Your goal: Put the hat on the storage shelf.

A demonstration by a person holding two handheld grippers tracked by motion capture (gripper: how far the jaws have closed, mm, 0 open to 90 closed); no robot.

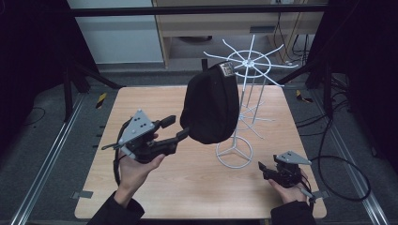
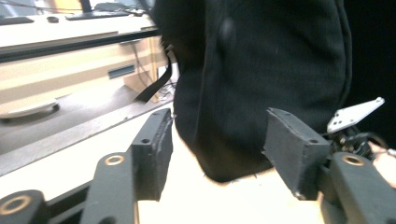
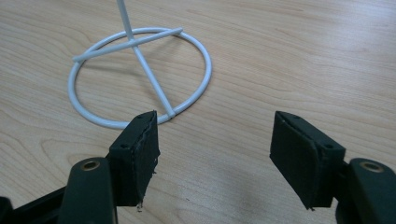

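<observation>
1. Black woven fabric, matte and slightly fuzzy: the bag (image 1: 210, 105) is hanging from an arm of the white wire rack (image 1: 247, 63), its rounded, teardrop-shaped bottom hovering just above the table (image 1: 197, 178) near the rack's base ring.
2. I am holding my left gripper (image 1: 179, 127) raised beside the bag's lower left edge, jaws spread wide apart, gripping nothing. One jaw tip is nearly at the fabric; I cannot tell whether it is touching.
3. In the left gripper view the bag (image 2: 261, 74) is sitting between and beyond my two square, foam-faced pads (image 2: 152, 149). A flat black strap (image 2: 156, 84) is dangling at its side.
4. My right gripper (image 1: 265, 169) is resting low over the table near its right front corner, well apart from the bag. Its jaws are also standing apart and holding nothing.
5. In the right gripper view the rack's base ring (image 3: 140, 77) is lying flat on the wood: thin, round, glossy white rod, crossed by three spokes meeting at the upright stem.
6. The table is pale wood laminate with a fine straight grain, smooth and rounded at the corners.
7. The rack's top is a small hub with thin wire arms radiating outward, tips bent upward.
</observation>
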